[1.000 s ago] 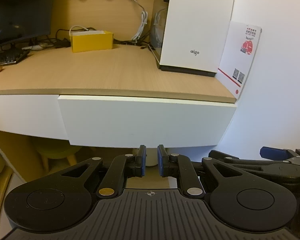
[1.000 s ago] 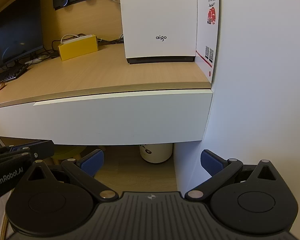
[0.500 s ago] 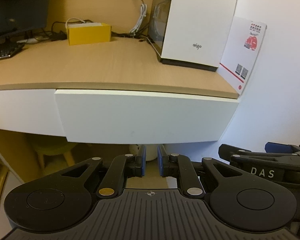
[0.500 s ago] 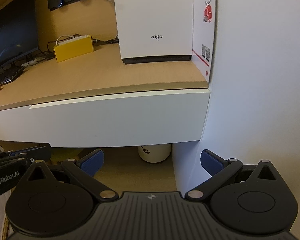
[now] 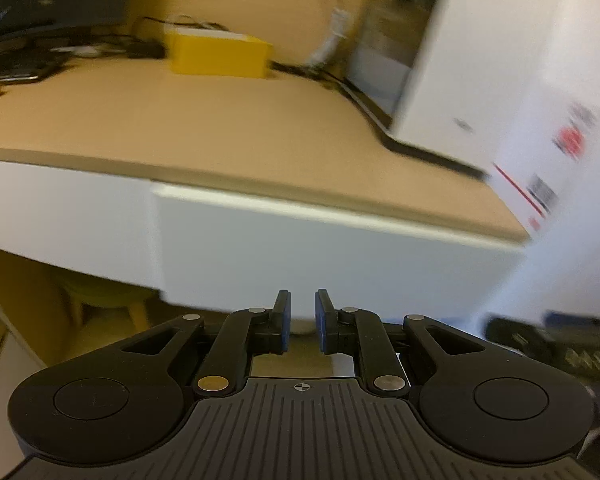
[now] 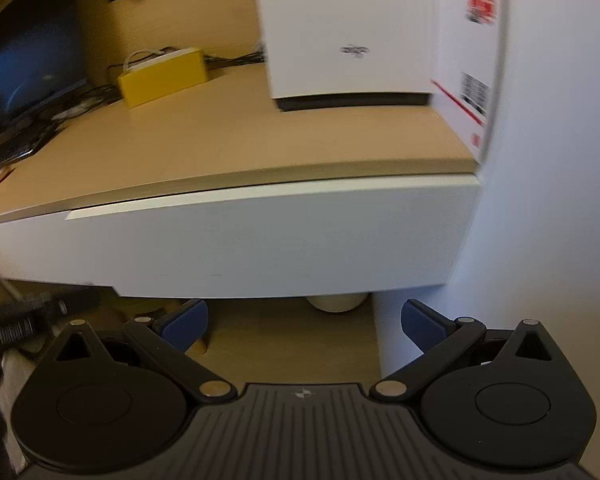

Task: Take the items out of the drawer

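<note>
Both grippers sit low in front of the white drawer (image 6: 260,240), which is under the wooden worktop (image 6: 260,136) and only cracked open at the top. Left gripper (image 5: 301,322) is clenched on nothing, right gripper (image 6: 304,322) is spread wide, empty. Yellow box (image 6: 164,74) sits up top.

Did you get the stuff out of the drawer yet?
Not yet. Nothing is out: the drawer looks closed under the desk. Right now the left gripper, shut and empty, and the open right gripper are just in front of it. Still left: opening it and taking things out.
</note>
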